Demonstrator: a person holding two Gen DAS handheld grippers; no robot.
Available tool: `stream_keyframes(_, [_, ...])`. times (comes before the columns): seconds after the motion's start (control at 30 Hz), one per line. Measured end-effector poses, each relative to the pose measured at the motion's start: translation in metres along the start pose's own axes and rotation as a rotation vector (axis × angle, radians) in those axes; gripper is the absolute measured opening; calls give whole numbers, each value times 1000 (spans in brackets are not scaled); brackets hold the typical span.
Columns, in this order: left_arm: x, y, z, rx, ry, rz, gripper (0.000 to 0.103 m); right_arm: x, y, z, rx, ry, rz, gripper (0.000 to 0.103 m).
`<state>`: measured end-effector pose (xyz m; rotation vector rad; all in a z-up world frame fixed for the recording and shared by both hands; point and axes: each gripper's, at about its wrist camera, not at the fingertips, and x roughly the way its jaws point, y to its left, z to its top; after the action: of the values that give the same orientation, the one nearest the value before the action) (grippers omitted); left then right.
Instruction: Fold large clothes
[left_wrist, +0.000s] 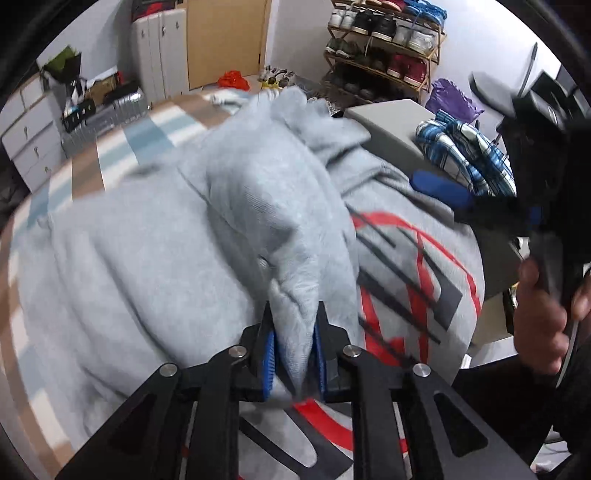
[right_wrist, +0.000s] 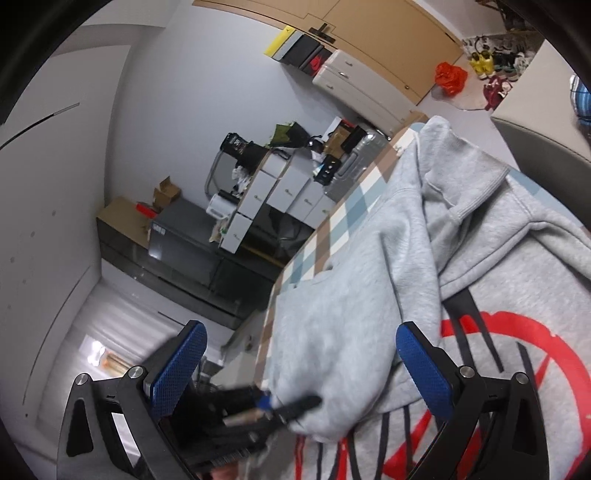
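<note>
A grey hoodie (left_wrist: 147, 266) with a red and black print is lying across the checked bedcover (left_wrist: 122, 147), its printed front facing up. The left hand-held gripper (left_wrist: 294, 350) is pinching a bunched fold of the hoodie's grey fabric between its blue pads (left_wrist: 269, 358), lifted over the print. The right hand-held gripper (right_wrist: 299, 369) is standing with its jaws wide apart, gripping nothing, hovering at the hoodie's edge beside the print. A blue plaid garment (left_wrist: 465, 155) is sitting beyond the hoodie, on a grey surface.
</note>
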<state>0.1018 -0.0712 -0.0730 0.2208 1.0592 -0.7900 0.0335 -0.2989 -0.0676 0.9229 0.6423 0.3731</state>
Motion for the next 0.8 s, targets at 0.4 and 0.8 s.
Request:
stream_keyframes(0.4, [-29, -15, -10, 2, -68, -120, 69, 30, 9, -8, -35, 124, -52, 103])
stream_keyframes(0.8, [-25, 6, -18, -33, -118, -288, 70, 170, 24, 5, 74, 653, -4, 103])
